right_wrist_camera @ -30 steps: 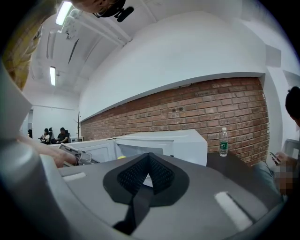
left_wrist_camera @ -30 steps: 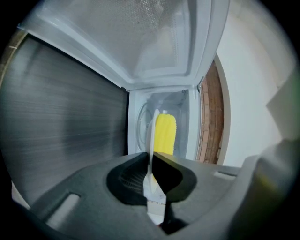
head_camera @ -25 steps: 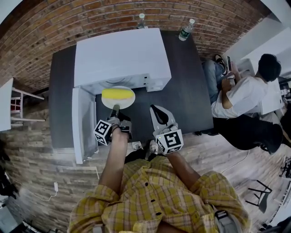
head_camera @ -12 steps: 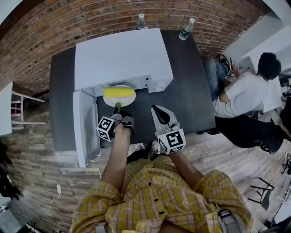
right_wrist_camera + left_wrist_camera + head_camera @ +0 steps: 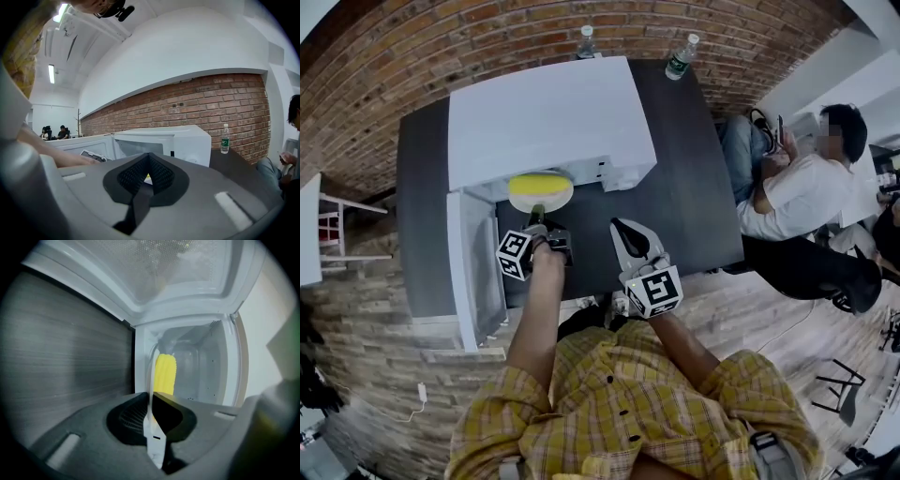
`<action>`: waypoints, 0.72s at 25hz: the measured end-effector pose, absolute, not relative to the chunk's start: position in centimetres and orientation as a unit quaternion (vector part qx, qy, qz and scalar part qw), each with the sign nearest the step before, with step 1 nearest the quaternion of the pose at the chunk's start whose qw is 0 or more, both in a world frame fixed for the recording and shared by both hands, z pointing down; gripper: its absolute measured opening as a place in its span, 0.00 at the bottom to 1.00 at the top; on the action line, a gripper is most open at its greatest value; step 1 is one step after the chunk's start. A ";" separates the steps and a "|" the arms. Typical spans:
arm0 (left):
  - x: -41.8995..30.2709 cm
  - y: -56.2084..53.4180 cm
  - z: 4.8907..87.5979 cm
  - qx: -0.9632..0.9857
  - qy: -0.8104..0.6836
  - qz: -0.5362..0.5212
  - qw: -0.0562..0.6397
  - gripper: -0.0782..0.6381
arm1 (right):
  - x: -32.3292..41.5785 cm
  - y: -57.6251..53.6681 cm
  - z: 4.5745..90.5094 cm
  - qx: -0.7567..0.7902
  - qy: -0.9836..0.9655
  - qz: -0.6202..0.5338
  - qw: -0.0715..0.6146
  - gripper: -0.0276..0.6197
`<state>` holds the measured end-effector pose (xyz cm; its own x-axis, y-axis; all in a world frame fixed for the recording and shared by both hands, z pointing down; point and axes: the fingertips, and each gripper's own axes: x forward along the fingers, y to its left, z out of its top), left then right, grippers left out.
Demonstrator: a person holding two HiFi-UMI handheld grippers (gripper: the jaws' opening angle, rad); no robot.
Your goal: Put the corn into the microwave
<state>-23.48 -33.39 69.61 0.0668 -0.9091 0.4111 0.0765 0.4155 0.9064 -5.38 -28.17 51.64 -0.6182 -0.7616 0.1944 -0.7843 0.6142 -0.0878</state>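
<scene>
A yellow corn cob (image 5: 537, 182) lies on a white plate (image 5: 542, 194) at the mouth of the white microwave (image 5: 548, 117). The microwave's door (image 5: 474, 267) hangs open to the left. My left gripper (image 5: 536, 218) is shut on the plate's near rim. In the left gripper view the plate (image 5: 151, 397) stands edge-on between the pads, with the corn (image 5: 165, 373) beyond it and the microwave cavity (image 5: 204, 364) behind. My right gripper (image 5: 625, 234) hovers over the dark table (image 5: 694, 197), to the right of the plate, shut with nothing in it. In its own view the right gripper (image 5: 149, 164) faces the microwave (image 5: 178, 138).
Two water bottles (image 5: 586, 41) (image 5: 680, 58) stand at the table's back edge by the brick wall. A seated person (image 5: 797, 192) is close to the table's right side. A white chair (image 5: 328, 225) stands at the left.
My left gripper has carried the plate and corn forward and slightly down, so the plate's far edge now sits under the microwave's front. The right gripper has stayed in place.
</scene>
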 end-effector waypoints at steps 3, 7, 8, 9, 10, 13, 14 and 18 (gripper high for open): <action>-23.7 -33.9 70.1 0.370 -0.562 -0.391 0.628 0.15 | -5.2 -28.2 51.8 0.436 -0.893 0.083 0.072 0.05; -24.0 -34.8 70.4 0.368 -0.564 -0.390 0.628 0.14 | -5.1 -28.3 52.0 0.439 -0.891 0.084 0.073 0.05; -24.0 -35.1 70.4 0.368 -0.564 -0.389 0.629 0.14 | -5.0 -28.4 52.1 0.440 -0.891 0.085 0.073 0.05; -24.0 -35.3 70.5 0.368 -0.565 -0.388 0.629 0.14 | -5.0 -28.4 52.1 0.440 -0.891 0.085 0.074 0.05; -24.0 -35.4 70.5 0.367 -0.565 -0.387 0.629 0.14 | -5.0 -28.4 52.1 0.441 -0.891 0.086 0.074 0.05; -24.1 -35.7 70.8 0.365 -0.567 -0.385 0.630 0.13 | -4.9 -28.5 52.1 0.442 -0.889 0.087 0.075 0.05; -24.1 -35.7 70.9 0.364 -0.567 -0.385 0.630 0.13 | -4.9 -28.6 52.1 0.443 -0.889 0.087 0.075 0.05; -24.1 -36.2 71.1 0.365 -0.567 -0.386 0.630 0.13 | -4.8 -28.9 52.1 0.445 -0.888 0.087 0.072 0.05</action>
